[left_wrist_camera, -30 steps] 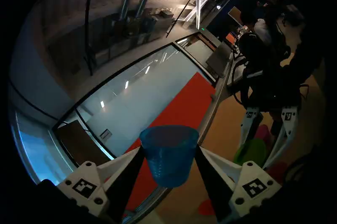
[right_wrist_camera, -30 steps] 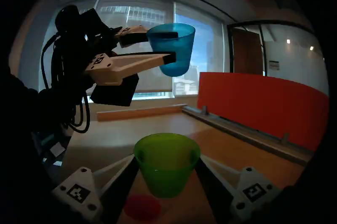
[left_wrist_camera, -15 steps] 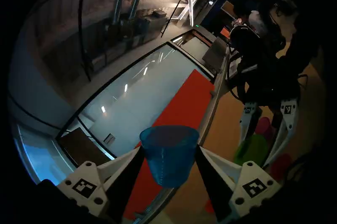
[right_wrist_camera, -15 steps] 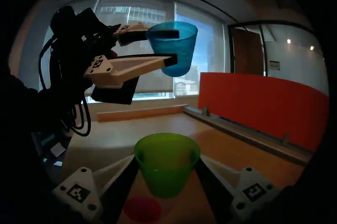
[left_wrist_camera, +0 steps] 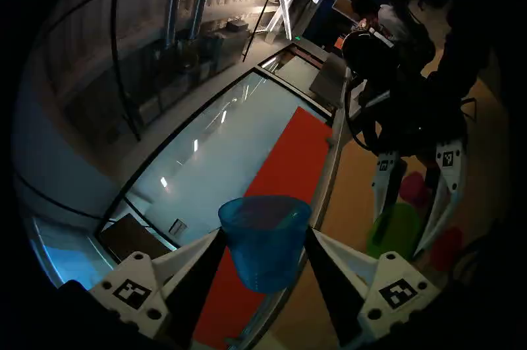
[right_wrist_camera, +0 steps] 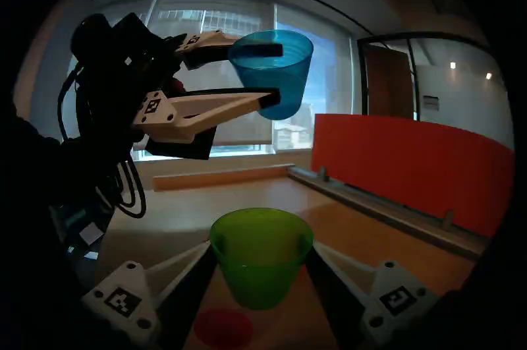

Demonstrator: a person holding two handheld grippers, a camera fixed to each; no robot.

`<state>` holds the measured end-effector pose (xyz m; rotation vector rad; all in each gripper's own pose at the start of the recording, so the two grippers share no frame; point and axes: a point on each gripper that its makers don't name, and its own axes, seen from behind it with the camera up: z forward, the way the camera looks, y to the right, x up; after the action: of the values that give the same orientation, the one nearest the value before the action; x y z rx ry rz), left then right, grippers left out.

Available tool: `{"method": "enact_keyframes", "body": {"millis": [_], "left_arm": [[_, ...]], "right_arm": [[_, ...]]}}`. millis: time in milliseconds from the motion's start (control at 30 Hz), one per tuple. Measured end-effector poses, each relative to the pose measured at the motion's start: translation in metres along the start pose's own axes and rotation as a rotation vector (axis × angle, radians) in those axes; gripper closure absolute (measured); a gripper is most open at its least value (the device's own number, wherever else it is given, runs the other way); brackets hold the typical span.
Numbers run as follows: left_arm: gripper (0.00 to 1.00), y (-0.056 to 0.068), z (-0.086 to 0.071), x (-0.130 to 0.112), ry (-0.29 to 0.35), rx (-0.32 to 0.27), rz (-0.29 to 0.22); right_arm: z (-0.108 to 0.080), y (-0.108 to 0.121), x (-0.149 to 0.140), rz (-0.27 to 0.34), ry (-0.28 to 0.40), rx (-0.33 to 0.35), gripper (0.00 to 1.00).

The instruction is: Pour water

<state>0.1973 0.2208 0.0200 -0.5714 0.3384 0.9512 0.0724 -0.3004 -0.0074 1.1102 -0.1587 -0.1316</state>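
A blue translucent cup [left_wrist_camera: 265, 244] sits between the fingers of my left gripper [left_wrist_camera: 265, 238], which is shut on it. In the right gripper view that blue cup [right_wrist_camera: 271, 72] hangs high and slightly tilted, its rim turned up and toward me, with the left gripper [right_wrist_camera: 277, 73] clamping its sides. Below it, my right gripper [right_wrist_camera: 261, 251] is shut on an upright green cup [right_wrist_camera: 261, 264] just above the wooden table [right_wrist_camera: 369, 231]. From the left gripper view, the green cup [left_wrist_camera: 395, 230] shows between the right gripper's white fingers [left_wrist_camera: 449, 185]. I see no stream of water.
A red disc [right_wrist_camera: 222, 329] lies on the table under the green cup, and a pink disc [left_wrist_camera: 415, 188] lies nearby. A red partition [right_wrist_camera: 415, 165] runs along the table's right side with a metal rail. Windows fill the back wall. Dark cables [right_wrist_camera: 125, 178] hang from the left gripper.
The left gripper has risen a little and rolled, tipping the blue cup's rim more toward the right gripper's camera. The green cup has stayed in place.
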Motion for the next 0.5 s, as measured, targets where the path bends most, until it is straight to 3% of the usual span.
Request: {"method": "enact_keyframes", "body": {"millis": [500], "left_arm": [[0.17, 0.0087, 0.002, 0.0, -0.004, -0.01, 0.077]], "right_arm": [[-0.0003, 0.0005, -0.0008, -0.002, 0.0, -0.001, 0.11]]}}
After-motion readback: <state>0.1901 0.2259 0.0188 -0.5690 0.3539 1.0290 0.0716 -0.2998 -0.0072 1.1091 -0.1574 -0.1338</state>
